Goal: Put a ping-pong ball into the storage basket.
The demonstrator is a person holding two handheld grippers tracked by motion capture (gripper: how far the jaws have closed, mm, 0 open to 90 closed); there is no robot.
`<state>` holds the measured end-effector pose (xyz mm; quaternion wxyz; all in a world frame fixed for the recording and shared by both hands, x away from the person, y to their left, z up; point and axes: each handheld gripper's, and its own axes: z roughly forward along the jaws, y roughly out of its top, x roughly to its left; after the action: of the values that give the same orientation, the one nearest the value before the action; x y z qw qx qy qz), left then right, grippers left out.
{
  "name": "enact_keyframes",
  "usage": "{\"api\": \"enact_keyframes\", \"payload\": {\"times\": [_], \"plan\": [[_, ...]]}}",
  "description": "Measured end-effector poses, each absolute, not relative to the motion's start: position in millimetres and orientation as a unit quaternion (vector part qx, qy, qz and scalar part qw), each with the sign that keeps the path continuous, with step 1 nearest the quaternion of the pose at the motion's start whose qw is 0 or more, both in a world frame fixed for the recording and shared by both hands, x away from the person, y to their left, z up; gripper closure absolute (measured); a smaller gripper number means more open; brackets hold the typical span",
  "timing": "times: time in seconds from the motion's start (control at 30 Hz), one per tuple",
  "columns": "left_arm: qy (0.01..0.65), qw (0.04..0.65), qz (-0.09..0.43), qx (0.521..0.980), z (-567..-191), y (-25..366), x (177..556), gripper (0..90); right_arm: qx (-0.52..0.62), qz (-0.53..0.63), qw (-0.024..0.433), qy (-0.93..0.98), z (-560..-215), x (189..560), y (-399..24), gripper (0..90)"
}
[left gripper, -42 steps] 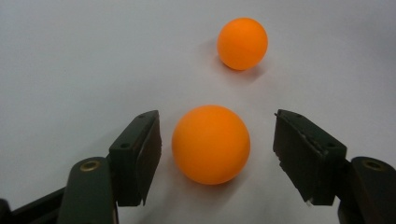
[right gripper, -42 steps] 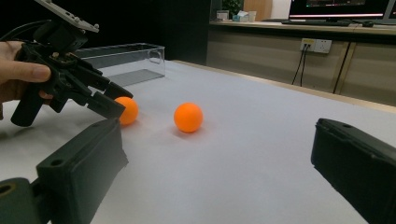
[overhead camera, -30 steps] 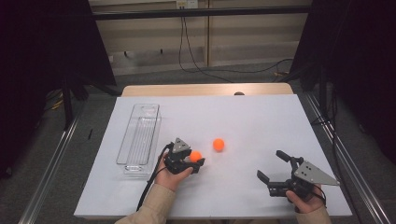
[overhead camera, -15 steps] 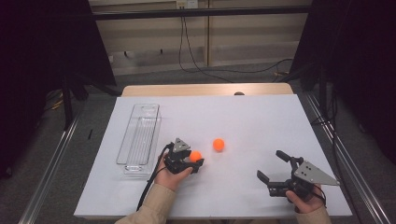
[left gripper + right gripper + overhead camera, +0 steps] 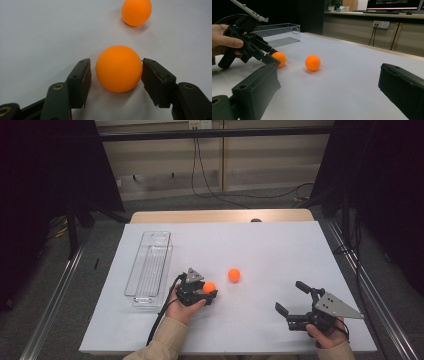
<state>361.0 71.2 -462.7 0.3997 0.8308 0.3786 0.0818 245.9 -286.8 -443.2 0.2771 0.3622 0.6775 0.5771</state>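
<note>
A: Left gripper [image 5: 116, 72], lower centre of its own view — jaws just been narrowing around near orange ball [image 5: 118, 68]; one pad touching on the right, thin gap on the left. Not yet clamped.

B: Meaning for the job?

A: Pick-up nearly secured — likely bound for clear tray [image 5: 148, 265], left of centre in high view. Ball resting on white table [image 5: 270, 245], not yet lifted.

B: Second orange ball [image 5: 136, 12]?

A: Top of frame, untouched, apart from the first.

B: Right gripper [image 5: 291, 303]?

A: Lower right of high view, jaws spread wide, nothing between.

B: Writing, brands, labels?

A: None legible — distant monitor [image 5: 395, 4], upper right of right gripper view, too blurred.
</note>
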Motion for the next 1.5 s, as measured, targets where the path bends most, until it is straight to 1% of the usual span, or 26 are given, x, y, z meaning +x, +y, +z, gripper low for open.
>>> {"api": "enact_keyframes", "payload": {"times": [0.23, 0.63, 1.03, 1.5], "plan": [[0.383, 0.402, 0.084, 0.828, -463.4, 69.4, 362.8, 43.7, 0.362, 0.578, 0.277, 0.677, -443.0, 245.8, -286.5, 2.3], [0.381, 0.398, 0.087, 0.83, -463.0, 68.8, 363.0, 45.2, 0.362, 0.579, 0.276, 0.677, -443.0, 245.8, -286.3, 2.3], [0.384, 0.399, 0.078, 0.829, -462.1, 68.8, 362.5, 50.4, 0.361, 0.579, 0.277, 0.677, -443.0, 245.9, -286.7, 2.3], [0.394, 0.404, 0.065, 0.823, -457.5, 73.3, 363.9, 50.7, 0.36, 0.579, 0.277, 0.677, -442.9, 245.7, -286.3, 2.3]]}}
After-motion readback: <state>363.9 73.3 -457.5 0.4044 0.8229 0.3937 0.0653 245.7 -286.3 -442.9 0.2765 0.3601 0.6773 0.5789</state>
